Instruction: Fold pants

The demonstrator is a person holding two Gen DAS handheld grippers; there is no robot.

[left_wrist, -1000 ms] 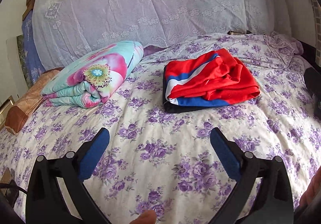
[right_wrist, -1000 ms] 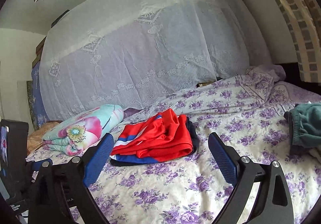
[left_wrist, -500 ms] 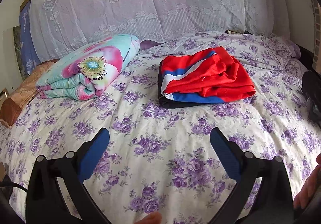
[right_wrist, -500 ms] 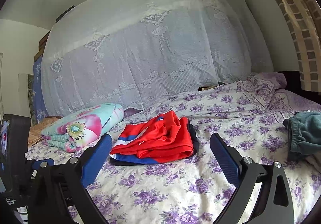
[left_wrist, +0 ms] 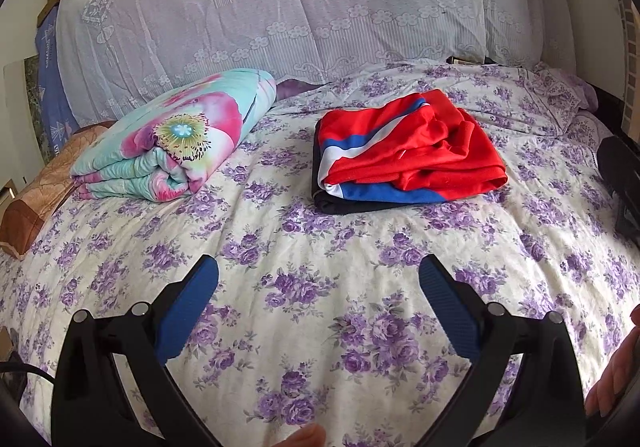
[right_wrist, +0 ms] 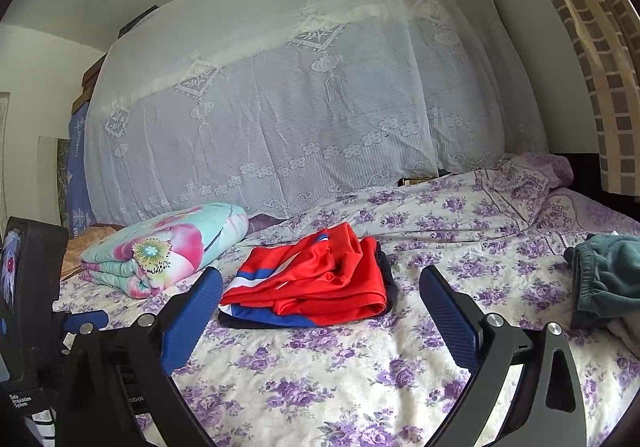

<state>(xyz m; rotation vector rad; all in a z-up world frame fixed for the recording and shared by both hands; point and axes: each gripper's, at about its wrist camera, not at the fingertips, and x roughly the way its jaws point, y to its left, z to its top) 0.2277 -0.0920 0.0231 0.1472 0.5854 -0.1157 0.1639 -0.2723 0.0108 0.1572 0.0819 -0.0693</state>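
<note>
Red pants with blue and white stripes lie folded flat on the bed, ahead of the wide-open left hand-held gripper.

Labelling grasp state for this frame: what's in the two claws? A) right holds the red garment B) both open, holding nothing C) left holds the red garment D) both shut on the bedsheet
B: the left claw and right claw both stand wide open, and the red garment lies untouched on the bed beyond them.
</note>
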